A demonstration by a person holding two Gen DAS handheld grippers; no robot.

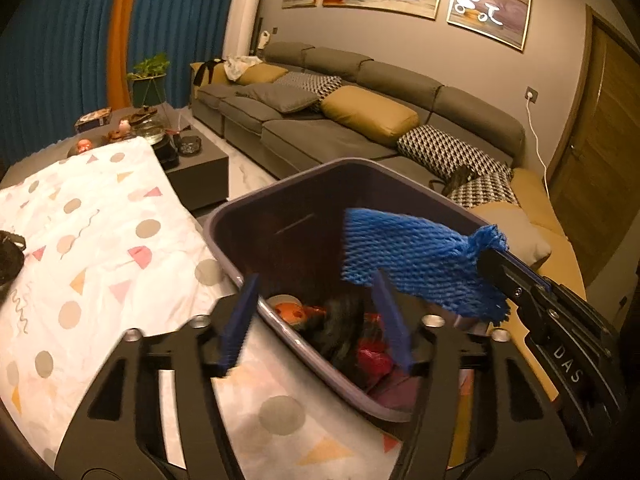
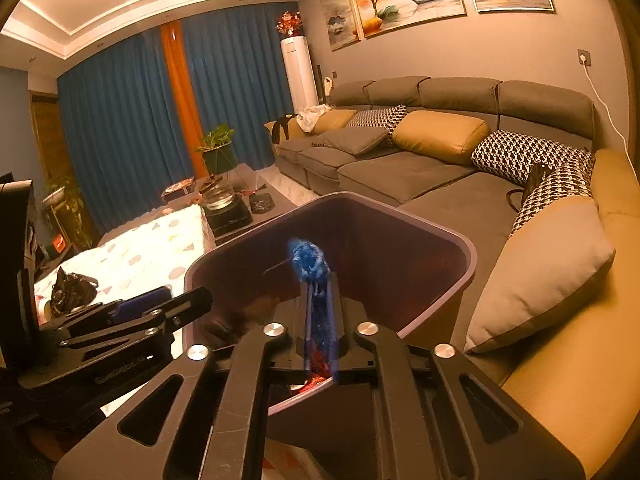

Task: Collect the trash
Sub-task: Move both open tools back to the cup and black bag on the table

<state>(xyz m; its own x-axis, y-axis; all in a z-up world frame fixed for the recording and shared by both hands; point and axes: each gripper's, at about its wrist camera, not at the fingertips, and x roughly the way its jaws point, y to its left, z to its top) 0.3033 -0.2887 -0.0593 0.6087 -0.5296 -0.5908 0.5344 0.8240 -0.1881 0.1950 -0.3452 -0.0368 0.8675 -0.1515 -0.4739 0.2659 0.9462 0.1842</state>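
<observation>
A dark purple bin (image 1: 224, 216) stands between a cloth-covered table and the sofa. Inside it lies trash (image 1: 352, 332) in orange, red and black. My left gripper (image 1: 316, 280) is open and straddles the bin's near rim, one blue pad outside over the cloth and one inside; neither pad touches the rim. My right gripper (image 1: 486, 256) comes in from the right, shut on one end of a blue foam net (image 1: 408, 256) that sticks out over the bin's opening. In the right wrist view the blue foam net (image 2: 308, 258) shows between the nearly closed fingers of my right gripper (image 2: 320, 284), above the bin (image 2: 460, 248). The left gripper (image 2: 180, 298) is at the left.
A white cloth with coloured shapes (image 1: 100, 240) covers the table to the left of the bin, and a black bag (image 2: 72, 286) lies on it. A grey sofa (image 1: 320, 132) with cushions runs behind and right. A grey cushion (image 2: 540, 272) lies close to the bin. A low table (image 1: 200, 160) holds glassware.
</observation>
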